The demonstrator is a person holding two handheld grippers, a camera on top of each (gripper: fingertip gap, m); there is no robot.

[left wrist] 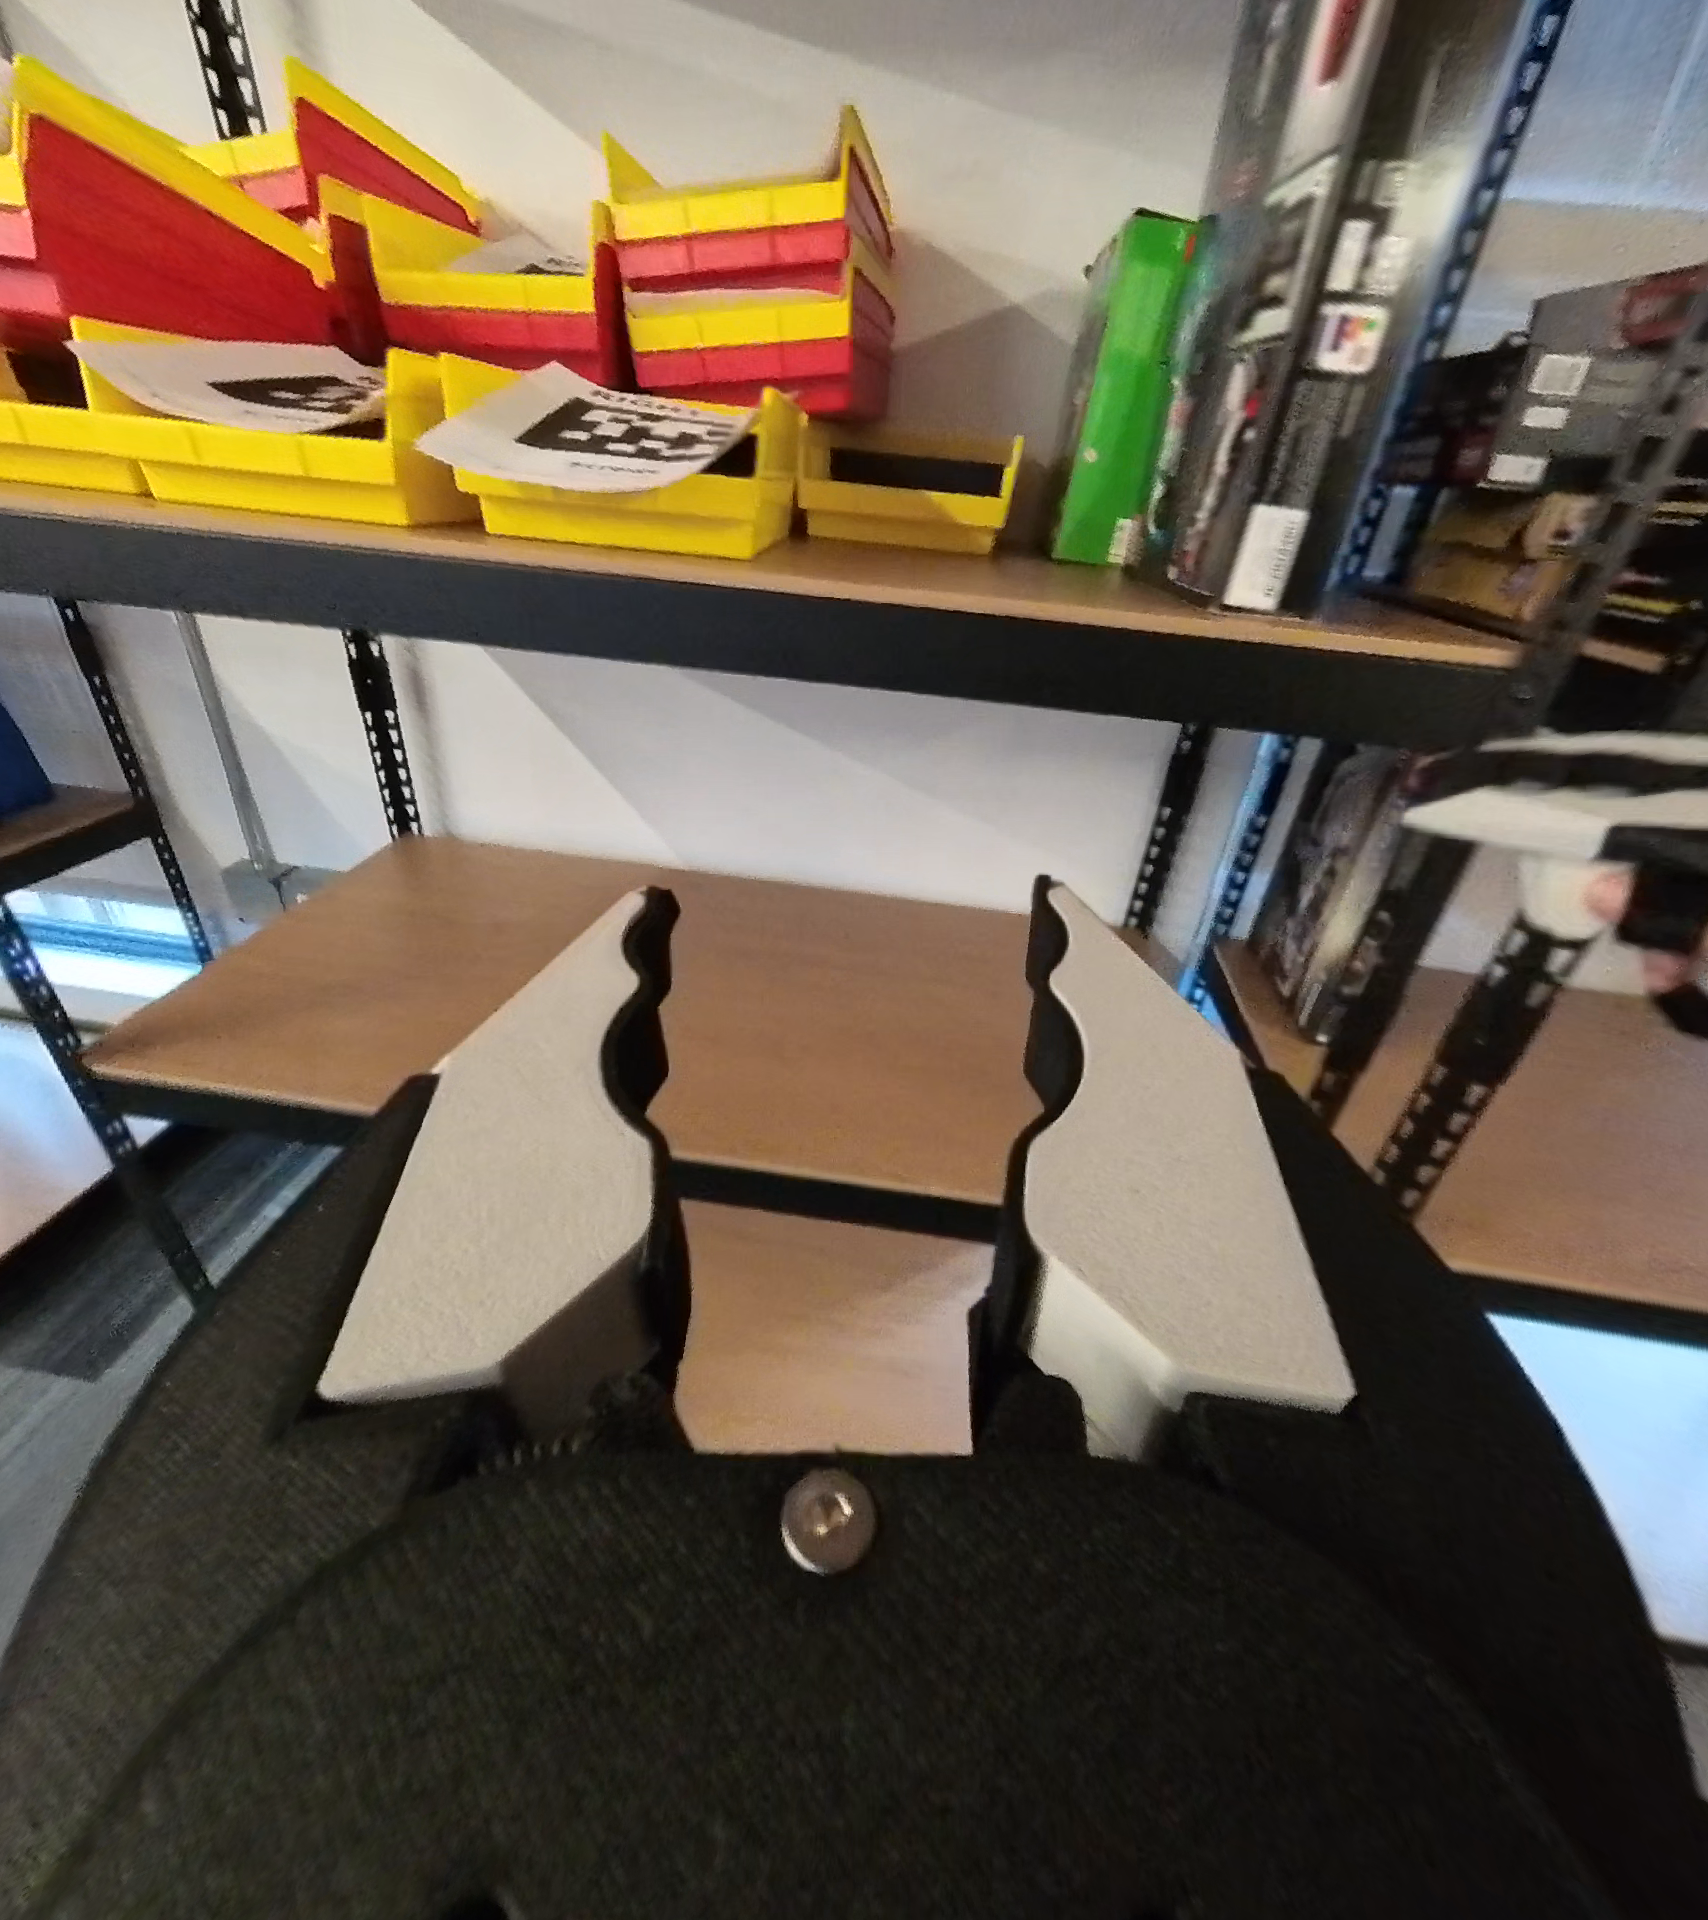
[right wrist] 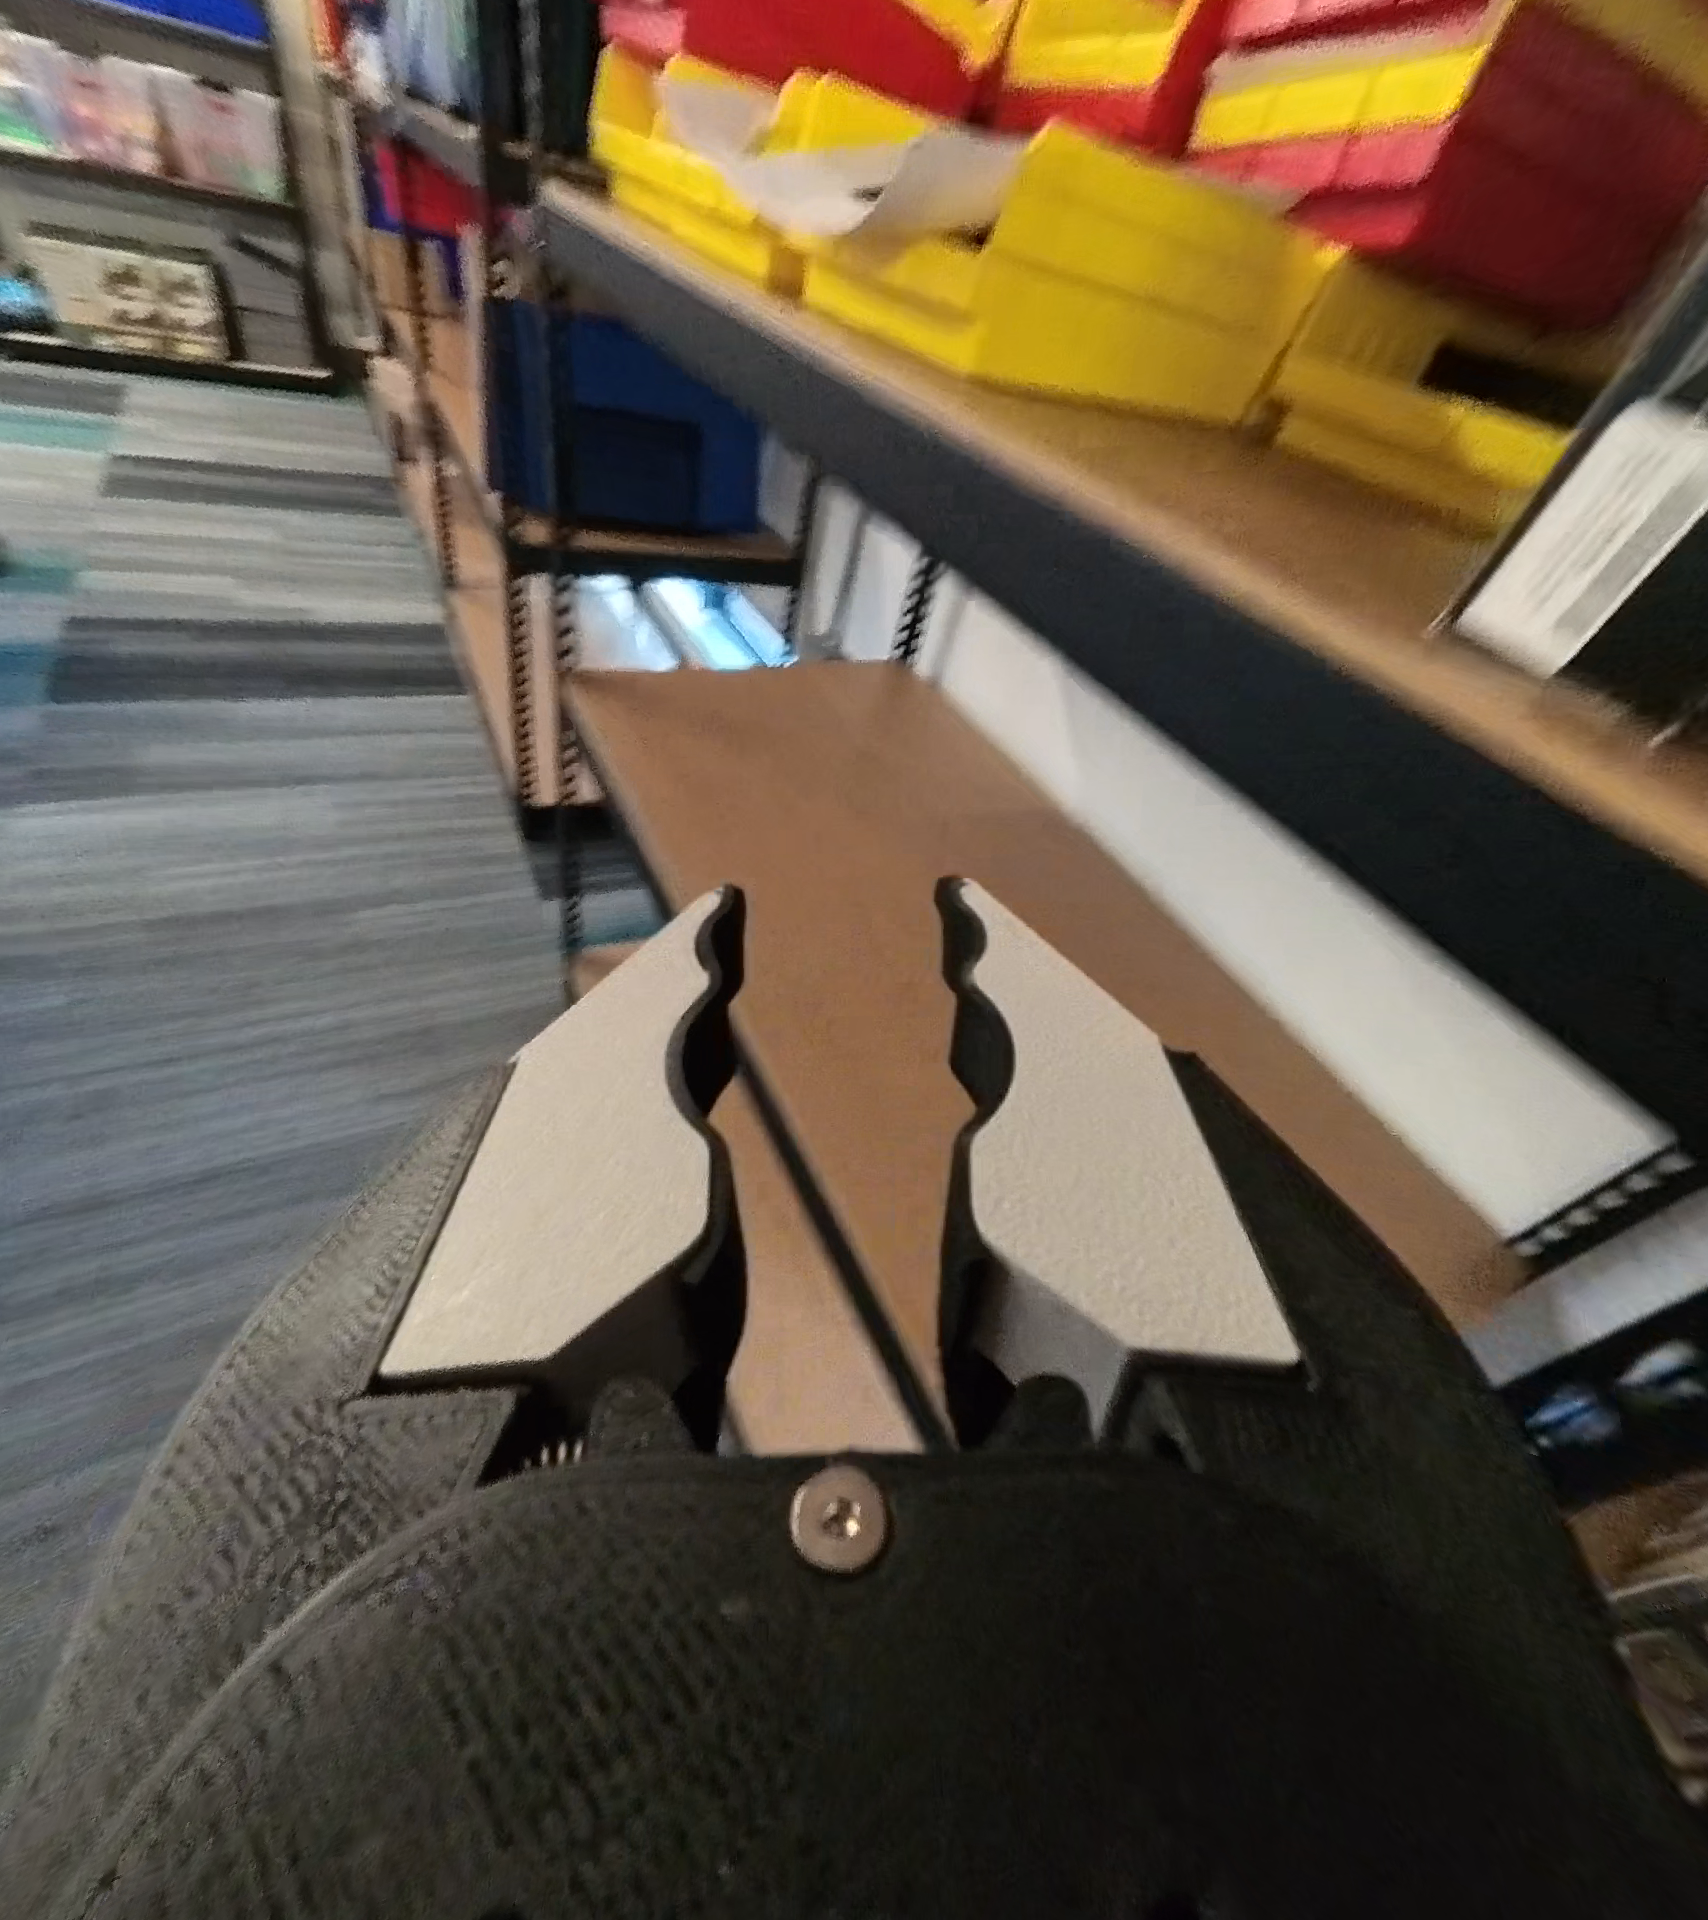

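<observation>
Your left gripper (left wrist: pixel 852 914) is spread wide, holding nothing, right before the bare wooden shelf (left wrist: pixel 829 997). Your right gripper (right wrist: pixel 839 906) gapes narrower, empty too, over that shelf's front edge. Beyond, on the upper shelf (left wrist: pixel 621 582): yellow bins (left wrist: pixel 621 499), red bins (left wrist: pixel 746 249), a green box (left wrist: pixel 1120 395).

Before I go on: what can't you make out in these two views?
- Yellow bins, left wrist view: contents hidden by their walls and the printed sheets.
- Right gripper, left wrist view: cut off by the edge, blurred.
- Upper shelf, right wrist view: motion blur smears bins.
</observation>
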